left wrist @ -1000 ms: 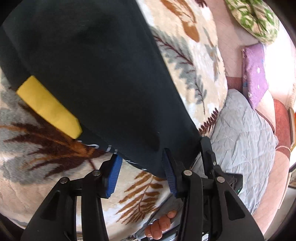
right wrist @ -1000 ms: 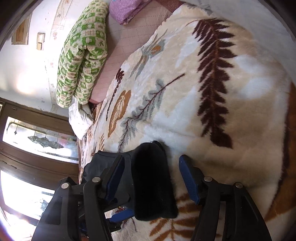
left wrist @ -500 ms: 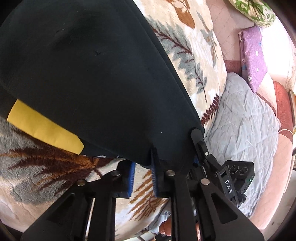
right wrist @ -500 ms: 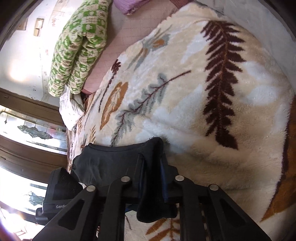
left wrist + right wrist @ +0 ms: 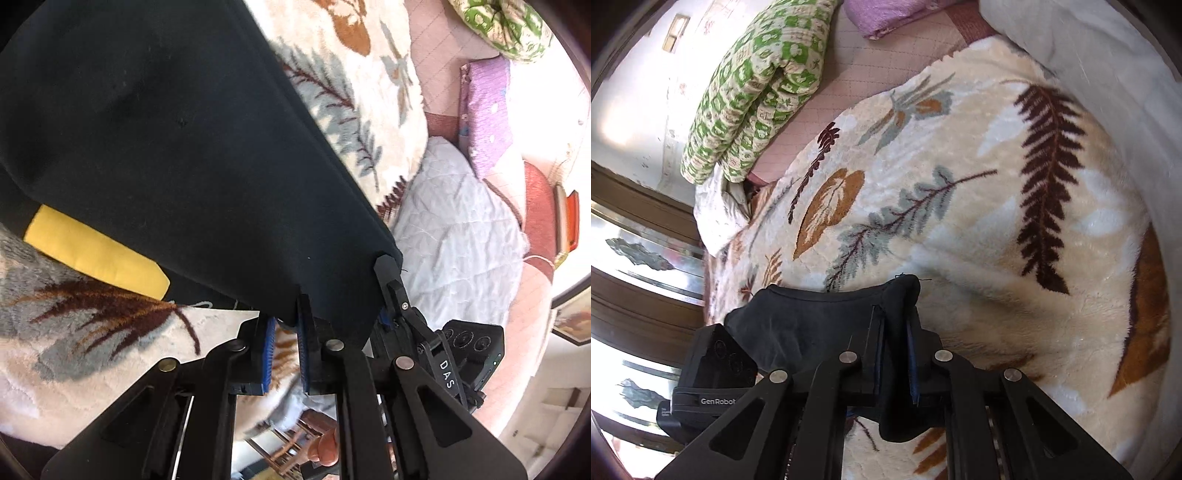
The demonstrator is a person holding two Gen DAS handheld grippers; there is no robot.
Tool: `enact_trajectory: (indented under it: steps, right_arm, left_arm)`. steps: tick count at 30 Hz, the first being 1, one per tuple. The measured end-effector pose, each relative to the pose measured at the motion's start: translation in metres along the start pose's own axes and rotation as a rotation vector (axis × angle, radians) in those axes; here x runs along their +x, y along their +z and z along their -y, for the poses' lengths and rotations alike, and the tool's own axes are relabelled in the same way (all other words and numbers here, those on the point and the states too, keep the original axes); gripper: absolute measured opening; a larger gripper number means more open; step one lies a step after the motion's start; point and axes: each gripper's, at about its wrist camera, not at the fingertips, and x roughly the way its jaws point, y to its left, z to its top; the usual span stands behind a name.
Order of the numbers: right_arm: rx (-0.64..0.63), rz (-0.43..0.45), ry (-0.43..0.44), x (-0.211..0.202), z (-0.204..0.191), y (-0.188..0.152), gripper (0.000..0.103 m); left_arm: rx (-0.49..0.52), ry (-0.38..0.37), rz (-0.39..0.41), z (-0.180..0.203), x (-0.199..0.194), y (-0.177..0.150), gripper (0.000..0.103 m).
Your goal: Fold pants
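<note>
The pants [image 5: 166, 147] are black with a yellow patch [image 5: 96, 254] and lie on a cream leaf-patterned blanket [image 5: 74, 339]. In the left wrist view my left gripper [image 5: 284, 325] is shut on the pants' near edge, its blue pads pinching the cloth. My right gripper [image 5: 384, 273] shows just to its right, clamped on the same hem at the corner. In the right wrist view my right gripper [image 5: 894, 332] is shut on a fold of the black pants [image 5: 812, 317], lifted a little above the blanket [image 5: 960, 206].
A grey quilted cover [image 5: 454, 229] lies right of the blanket. A purple pillow [image 5: 484, 110] and a green patterned quilt [image 5: 757, 88] sit at the bed's far end. Windows [image 5: 635, 258] are on the left. A hand [image 5: 325, 446] shows below the grippers.
Both grippers went from open around the hem to shut on it. The hem has lifted slightly off the blanket.
</note>
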Motion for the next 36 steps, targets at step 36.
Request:
enact_trajectory:
  steps: [36]
  right_arm:
    - [-0.13, -0.197, -0.047, 0.163, -0.198, -0.021, 0.017]
  left_arm:
    - [0.057, -0.007, 0.154, -0.098, -0.177, 0.089, 0.009]
